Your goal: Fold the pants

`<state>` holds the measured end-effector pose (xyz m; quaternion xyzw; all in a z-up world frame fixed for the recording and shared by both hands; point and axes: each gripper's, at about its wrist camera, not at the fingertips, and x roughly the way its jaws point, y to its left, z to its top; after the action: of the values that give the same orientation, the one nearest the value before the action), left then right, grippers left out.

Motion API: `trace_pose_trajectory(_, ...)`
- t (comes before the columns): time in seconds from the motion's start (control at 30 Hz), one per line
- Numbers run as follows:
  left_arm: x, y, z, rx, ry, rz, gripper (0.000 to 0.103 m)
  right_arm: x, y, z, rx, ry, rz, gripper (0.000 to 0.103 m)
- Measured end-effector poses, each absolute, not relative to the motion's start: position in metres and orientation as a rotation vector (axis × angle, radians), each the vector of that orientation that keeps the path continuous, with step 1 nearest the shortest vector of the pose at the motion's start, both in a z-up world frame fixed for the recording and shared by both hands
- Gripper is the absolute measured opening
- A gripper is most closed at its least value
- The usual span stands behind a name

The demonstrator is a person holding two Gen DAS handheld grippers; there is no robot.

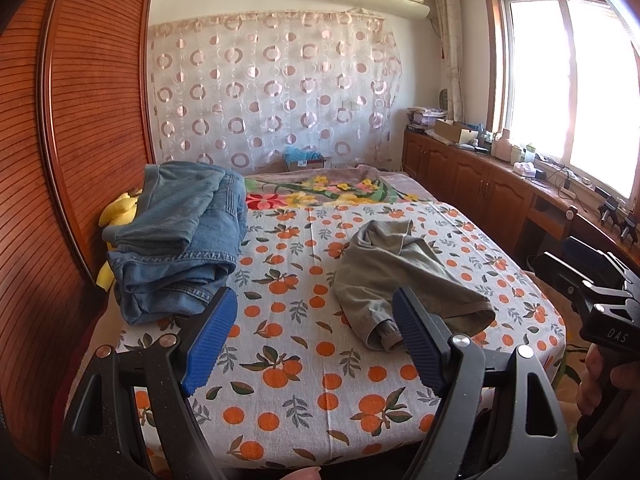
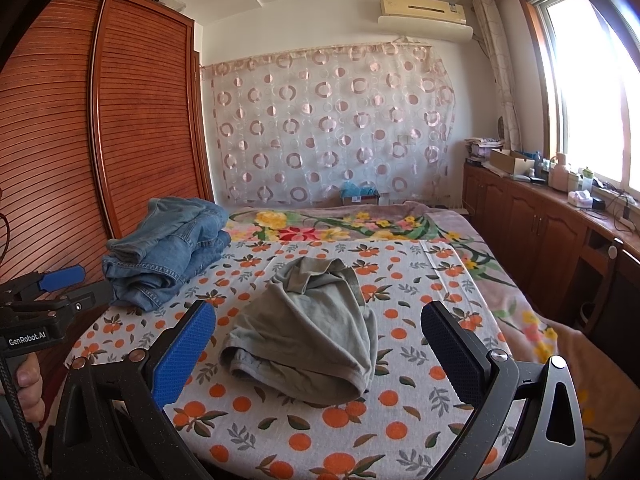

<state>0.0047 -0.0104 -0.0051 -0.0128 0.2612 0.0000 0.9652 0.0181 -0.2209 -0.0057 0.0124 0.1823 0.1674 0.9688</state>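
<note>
Crumpled grey-green pants [image 1: 400,276] lie in a heap on the bed's orange-print sheet [image 1: 304,364]; they also show in the right wrist view [image 2: 316,328]. My left gripper [image 1: 314,320] is open and empty, above the bed's near end, just left of the pants. My right gripper [image 2: 320,344] is open and empty, held before the pants with the heap between its blue pads [image 2: 180,356]. The right gripper's body shows at the right edge of the left wrist view [image 1: 596,300]; the left gripper shows at the left edge of the right wrist view [image 2: 44,292].
A stack of folded blue jeans [image 1: 180,240] sits at the bed's left, by a yellow soft toy [image 1: 118,210] and a wooden wardrobe [image 1: 60,160]. A floral blanket [image 1: 320,192] covers the far end. Wooden cabinets [image 1: 480,184] with clutter run under the window at the right.
</note>
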Motion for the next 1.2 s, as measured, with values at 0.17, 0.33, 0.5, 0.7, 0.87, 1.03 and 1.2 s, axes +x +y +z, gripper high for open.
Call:
trace_pose_trajectory(0.17, 0.018, -0.004, -0.032, -0.033, 0.583, -0.02, 0.081, 0.028, -0.223, -0.015, 0.015, 0.402, 0.332, 0.103)
trace_pose_trajectory(0.33, 0.028, -0.001, -0.056, -0.034, 0.632, -0.039, 0.081, 0.038, -0.228, -0.022, 0.006, 0.441, 0.326, 0.102)
trace_pose_trajectory(0.5, 0.038, 0.002, -0.077, -0.037, 0.673, -0.052, 0.08, 0.051, -0.231, -0.034, -0.011, 0.503, 0.325, 0.094)
trace_pose_trajectory(0.7, 0.045, 0.003, -0.094, -0.027, 0.711, -0.072, 0.081, 0.061, -0.237, -0.044, -0.029, 0.574, 0.333, 0.079)
trace_pose_trajectory(0.87, 0.049, 0.002, -0.1, -0.025, 0.73, -0.077, 0.081, 0.071, -0.24, -0.049, -0.046, 0.648, 0.361, 0.062)
trace_pose_trajectory(1.03, 0.051, 0.005, -0.102, -0.027, 0.737, -0.073, 0.081, 0.078, -0.237, -0.048, -0.048, 0.699, 0.403, 0.036)
trace_pose_trajectory(1.2, 0.049, 0.01, -0.1, -0.034, 0.73, -0.058, 0.081, 0.069, -0.235, -0.035, -0.026, 0.68, 0.477, 0.009)
